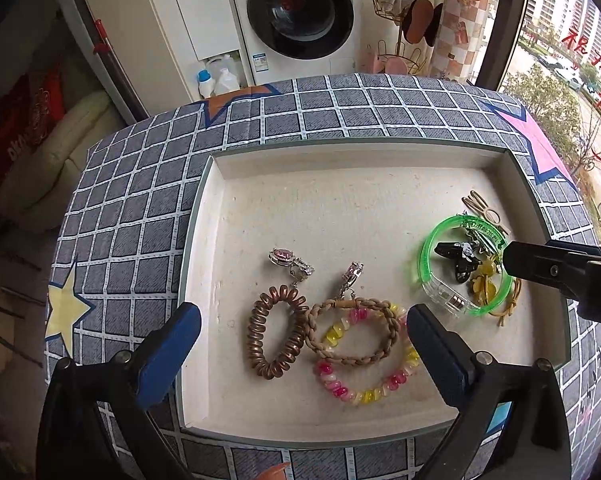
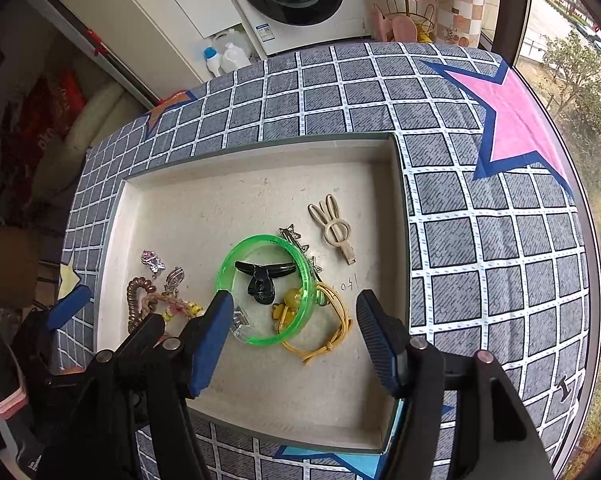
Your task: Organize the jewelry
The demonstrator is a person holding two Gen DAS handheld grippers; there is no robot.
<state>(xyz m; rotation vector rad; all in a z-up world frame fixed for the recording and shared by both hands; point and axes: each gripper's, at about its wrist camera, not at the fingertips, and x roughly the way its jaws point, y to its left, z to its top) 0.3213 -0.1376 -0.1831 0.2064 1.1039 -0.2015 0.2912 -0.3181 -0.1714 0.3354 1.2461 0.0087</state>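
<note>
Plainly, both the left gripper (image 1: 304, 344) and right gripper (image 2: 294, 334) hover with jaws apart — closing on the green bangle (image 2: 266, 288) at the frame's centre risks snagging the yellow cord (image 2: 332, 332) tangled beneath.

In the right wrist view, the left finger (image 2: 210, 344) of the right tongs (image 2: 296, 346) covers the clear clasp end of the green bangle (image 2: 236, 258). The left tongs (image 2: 112, 320) there hide most of the beaded bracelet (image 2: 180, 309) and the lower loop of the coil hair tie (image 2: 134, 300). A star clip (image 2: 296, 238) lies partly under the bangle. The handwriting (image 2: 346, 285) on the tray floor (image 2: 220, 208) is too small to read. In the left wrist view, the right tongs (image 1: 512, 260) are cut off by the picture's edge.
</note>
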